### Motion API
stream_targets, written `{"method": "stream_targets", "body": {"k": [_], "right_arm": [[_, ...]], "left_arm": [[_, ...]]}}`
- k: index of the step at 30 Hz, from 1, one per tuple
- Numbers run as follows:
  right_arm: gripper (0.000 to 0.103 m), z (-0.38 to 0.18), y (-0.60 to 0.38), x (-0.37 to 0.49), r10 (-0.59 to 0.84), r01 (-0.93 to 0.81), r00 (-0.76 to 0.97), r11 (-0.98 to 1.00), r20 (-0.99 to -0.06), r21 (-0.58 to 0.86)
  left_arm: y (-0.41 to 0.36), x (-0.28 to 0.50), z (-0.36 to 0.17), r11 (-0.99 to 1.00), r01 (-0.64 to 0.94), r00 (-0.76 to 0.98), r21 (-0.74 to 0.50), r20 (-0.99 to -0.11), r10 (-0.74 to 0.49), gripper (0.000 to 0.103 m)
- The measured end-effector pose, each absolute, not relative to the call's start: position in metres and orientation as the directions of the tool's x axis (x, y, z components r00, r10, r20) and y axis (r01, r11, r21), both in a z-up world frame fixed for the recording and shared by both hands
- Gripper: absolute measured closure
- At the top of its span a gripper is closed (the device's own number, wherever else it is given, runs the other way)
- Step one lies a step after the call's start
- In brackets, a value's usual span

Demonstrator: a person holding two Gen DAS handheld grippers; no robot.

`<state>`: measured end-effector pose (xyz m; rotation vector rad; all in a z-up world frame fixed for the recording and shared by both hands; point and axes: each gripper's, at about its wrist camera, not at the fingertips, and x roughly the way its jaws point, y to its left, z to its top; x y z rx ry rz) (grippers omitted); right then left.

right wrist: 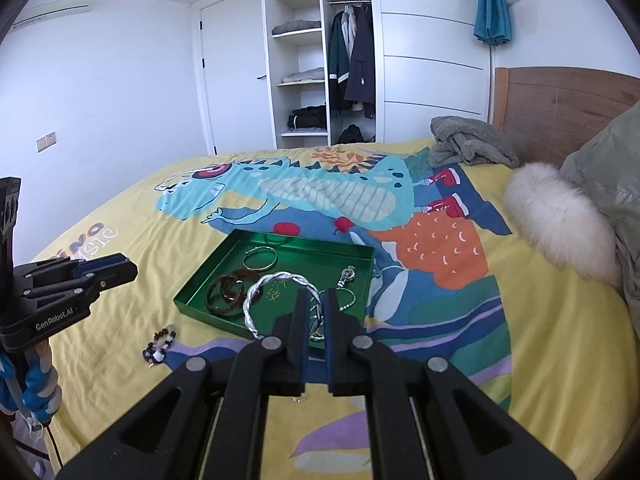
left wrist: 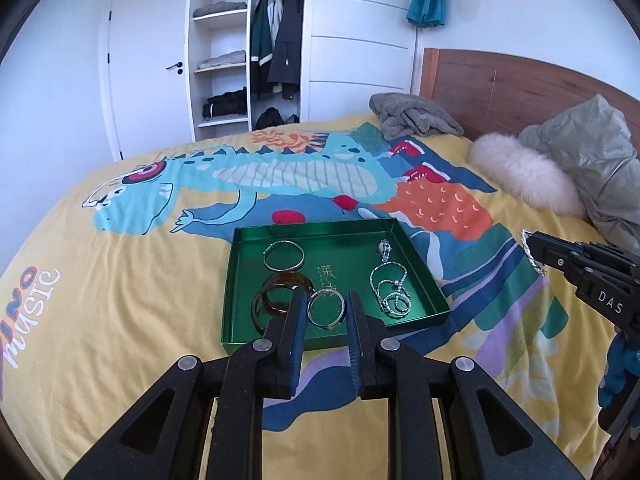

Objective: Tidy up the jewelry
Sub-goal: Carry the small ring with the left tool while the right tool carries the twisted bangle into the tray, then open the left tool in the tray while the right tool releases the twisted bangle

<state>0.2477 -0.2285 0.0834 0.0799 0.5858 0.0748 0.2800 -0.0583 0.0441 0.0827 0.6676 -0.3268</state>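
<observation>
A green tray (left wrist: 240, 248) lies on the bed and holds thin silver bangles (left wrist: 283, 255), brown bangles (left wrist: 276, 296), a silver ring bangle (left wrist: 326, 308), a watch (left wrist: 385, 249) and chain bracelets (left wrist: 390, 288). My left gripper (left wrist: 325, 300) is open and empty over the tray's near edge. My right gripper (right wrist: 316, 300) is shut on a twisted silver bangle (right wrist: 276, 292) and holds it above the tray (right wrist: 192, 300). It also shows at the right of the left wrist view (left wrist: 534, 254). A beaded bracelet (right wrist: 160, 346) lies on the bedspread left of the tray.
The yellow dinosaur bedspread (left wrist: 120, 280) covers the bed. A grey blanket (left wrist: 412, 116), a white fur trim (left wrist: 524, 176) and a grey-green jacket (left wrist: 592, 152) lie by the wooden headboard (left wrist: 500, 88). An open wardrobe (left wrist: 248, 48) stands beyond the bed.
</observation>
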Motion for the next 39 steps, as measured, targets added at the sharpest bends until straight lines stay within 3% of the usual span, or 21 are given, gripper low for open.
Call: {"method": "stream_targets", "body": {"k": [8,15,29,39], "right_arm": [[0.097,-0.007,-0.229,0.338,0.097,-0.023,0.737,0.993,-0.669,0.119],[0.097,-0.053,-0.227,0.381,0.086,-0.045,0.689,0.996,-0.719,0.075],[0.097,-0.075,-0.211,0.469,0.117,-0.100,0.610,0.992,-0.783,0.070],[0.095,-0.085,-0.212,0.473,0.108,-0.103,0.609,0.993,-0.786,0.057]], "left_arm": [[-0.097,0.360,-0.030,0.943,0.334,0.661,-0.004,-0.712,-0.237,0.084],[-0.127,0.395,-0.075,0.938,0.344,0.624,0.026,-0.754,-0.208,0.083],[-0.138,0.412,-0.105,0.934,0.352,0.607,0.063,-0.775,-0.177,0.083],[-0.135,0.418,-0.105,0.938,0.345,0.608,0.031,-0.769,-0.198,0.083]]}}
